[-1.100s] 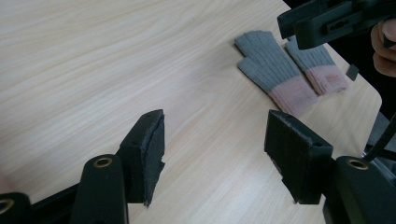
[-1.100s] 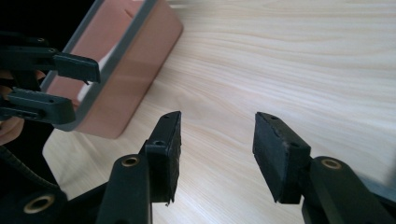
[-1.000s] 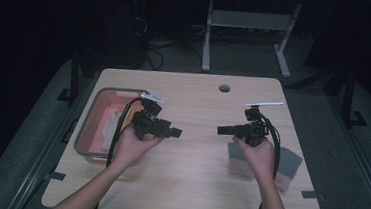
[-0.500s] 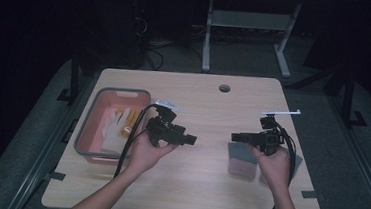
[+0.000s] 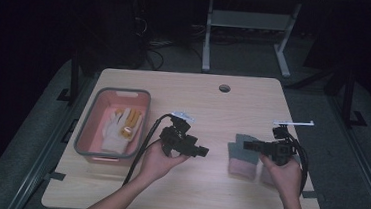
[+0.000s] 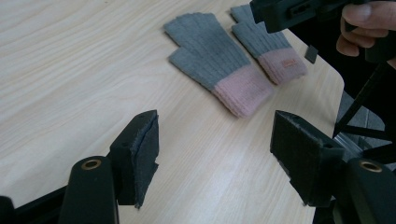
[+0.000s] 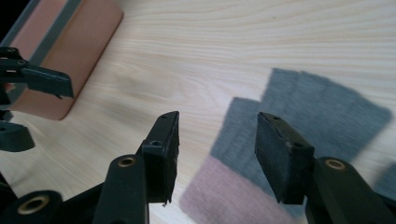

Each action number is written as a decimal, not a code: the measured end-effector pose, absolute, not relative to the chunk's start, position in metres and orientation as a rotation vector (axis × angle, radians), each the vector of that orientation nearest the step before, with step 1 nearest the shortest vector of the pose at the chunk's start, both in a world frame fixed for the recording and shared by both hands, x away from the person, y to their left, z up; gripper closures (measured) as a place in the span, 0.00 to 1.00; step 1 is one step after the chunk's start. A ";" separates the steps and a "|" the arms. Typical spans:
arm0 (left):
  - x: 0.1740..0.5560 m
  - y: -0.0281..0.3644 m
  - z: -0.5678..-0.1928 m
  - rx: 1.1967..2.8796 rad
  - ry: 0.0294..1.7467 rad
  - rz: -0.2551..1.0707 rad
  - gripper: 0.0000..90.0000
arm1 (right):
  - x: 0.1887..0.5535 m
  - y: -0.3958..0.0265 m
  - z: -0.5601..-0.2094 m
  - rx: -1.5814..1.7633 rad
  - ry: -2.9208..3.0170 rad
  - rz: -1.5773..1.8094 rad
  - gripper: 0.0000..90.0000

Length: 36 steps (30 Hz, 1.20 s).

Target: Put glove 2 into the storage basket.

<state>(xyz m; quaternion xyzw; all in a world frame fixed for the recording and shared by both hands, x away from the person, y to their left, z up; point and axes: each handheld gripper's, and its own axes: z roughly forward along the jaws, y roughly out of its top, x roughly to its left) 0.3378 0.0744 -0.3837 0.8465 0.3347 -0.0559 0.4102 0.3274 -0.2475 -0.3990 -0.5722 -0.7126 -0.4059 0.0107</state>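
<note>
Two grey knit gloves with pink cuffs lie flat on the right part of the wooden table. In the high view one glove (image 5: 242,158) lies beside the right hand, which covers most of the other. My right gripper (image 5: 248,145) hovers just over this glove, jaws open and empty, pointing left; its own view has the glove (image 7: 327,112) under the open jaws (image 7: 217,126). My left gripper (image 5: 203,151) is at mid-table, pointing right at the pair of gloves (image 6: 215,56). Its jaws (image 6: 215,135) have just been opening and have nothing between them.
A pink bin with a grey rim (image 5: 84,137) stands at the table's left and holds white and yellow gloves (image 5: 120,127). A round cable hole (image 5: 224,88) lies near the far edge. Cables trail from both grippers toward the near edge.
Both hands have moved to the right and toward the near edge. The left gripper has left the bin's side for mid-table, and its jaws stand wider.
</note>
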 end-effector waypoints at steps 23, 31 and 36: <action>0.320 0.037 -0.407 2.113 0.762 -0.161 0.32 | 0.300 -0.292 -0.427 -1.873 -2.466 -1.058 0.43; 0.317 0.035 -0.411 2.097 0.752 -0.171 0.32 | 0.295 -0.310 -0.438 -1.959 -2.497 -0.951 0.44; 0.316 0.033 -0.414 2.094 0.752 -0.178 0.32 | 0.294 -0.310 -0.443 -1.968 -2.567 -0.869 0.47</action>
